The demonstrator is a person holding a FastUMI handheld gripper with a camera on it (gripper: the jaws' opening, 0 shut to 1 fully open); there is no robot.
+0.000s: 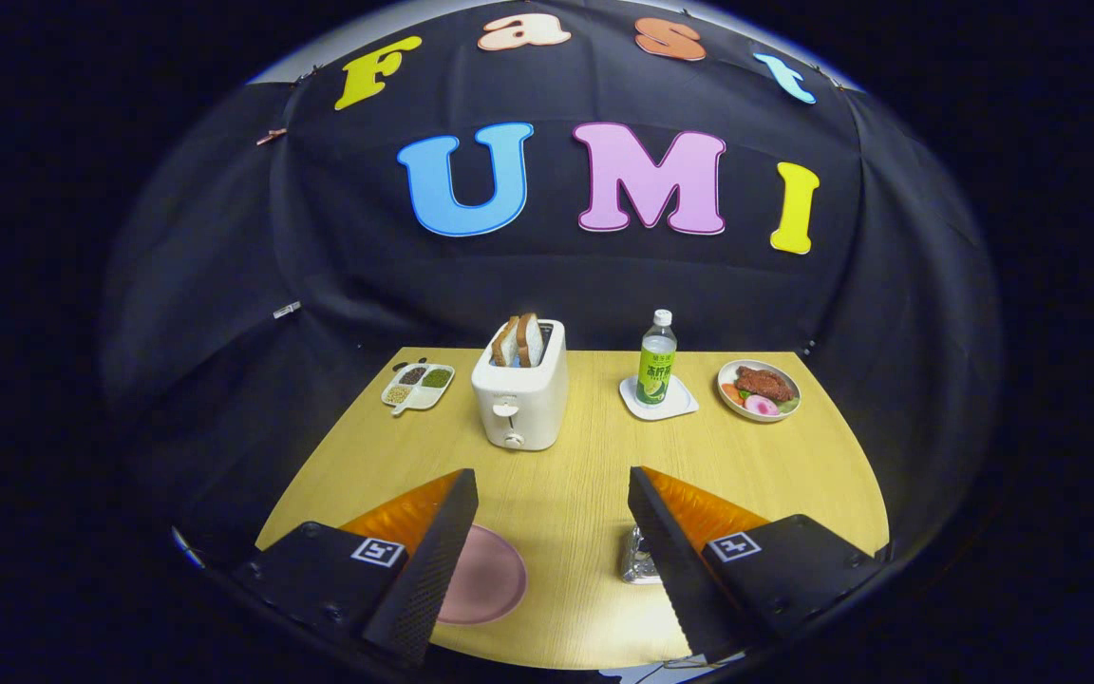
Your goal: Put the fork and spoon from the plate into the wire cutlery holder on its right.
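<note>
A pink plate (pixel 485 575) lies on the wooden table (pixel 585 503), partly hidden behind my left finger (pixel 433 551); the part I see is bare. A silvery wire cutlery holder (pixel 637 560) peeks out beside my right finger (pixel 670 551), mostly hidden by it. My gripper (pixel 552 484) is open and held above the near part of the table, nothing between its fingers. Any fork or spoon is hidden from me.
Beyond the fingers stands a white toaster (pixel 520 399) with bread slices in it. A small divided dish (pixel 419 385) sits to its left. A drink bottle (pixel 656 370) on a white coaster and a plate of food (pixel 759 389) sit at the back right.
</note>
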